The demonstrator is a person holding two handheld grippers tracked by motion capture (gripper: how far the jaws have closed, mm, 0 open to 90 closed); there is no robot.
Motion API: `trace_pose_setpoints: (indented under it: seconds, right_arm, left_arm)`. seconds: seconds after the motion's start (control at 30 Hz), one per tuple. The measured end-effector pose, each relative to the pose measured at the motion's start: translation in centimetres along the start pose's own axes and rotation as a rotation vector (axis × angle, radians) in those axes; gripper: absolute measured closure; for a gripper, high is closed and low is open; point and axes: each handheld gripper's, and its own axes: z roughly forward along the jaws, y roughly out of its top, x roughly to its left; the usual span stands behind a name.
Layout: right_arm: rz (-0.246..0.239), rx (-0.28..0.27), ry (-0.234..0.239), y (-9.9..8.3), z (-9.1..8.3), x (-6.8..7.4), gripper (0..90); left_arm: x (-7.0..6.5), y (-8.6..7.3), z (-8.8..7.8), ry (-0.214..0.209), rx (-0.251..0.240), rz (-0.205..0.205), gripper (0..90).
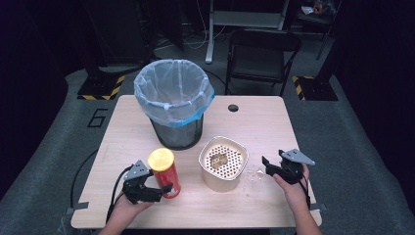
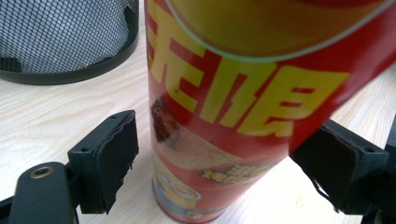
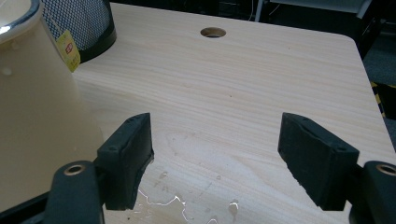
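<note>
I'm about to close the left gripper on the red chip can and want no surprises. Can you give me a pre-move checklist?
1. Red chip can between the left gripper pads: ok.
2. Pads pressing the can: not ok; a gap shows at the near pad.
3. Can upright with yellow lid on: ok.
4. Right gripper open and empty: ok.
5. Table dry: not ok, water by the beige strainer tub.
6. Lined bin clear of the can: ok.
</note>
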Motion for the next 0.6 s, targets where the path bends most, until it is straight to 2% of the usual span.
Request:
trace_pose_setpoints:
  seconds: [0.27, 0.37, 0.43, 0.6]
  right_arm:
    - [0.01, 0.008, 0.001, -0.2, 0.1, -0.3, 25.7]
    - [0.014, 0.009, 0.003, -0.2, 0.1, -0.4, 25.7]
    - [0.013, 0.011, 0.005, -0.3, 0.1, -0.4, 25.7]
    - [0.014, 0.014, 0.001, -0.5, -0.1, -0.5, 25.8]
  left_arm:
    - [0.0, 0.2, 0.8, -0.02, -0.032, -0.008, 16.9]
    - [-0.2, 0.2, 1.1, -0.005, -0.049, 0.005, 18.6]
    - [-0.2, 0.2, 1.1, -0.01, -0.045, 0.013, 19.1]
    - [-0.6, 0.2, 1.2, 0.018, -0.078, 0.046, 21.4]
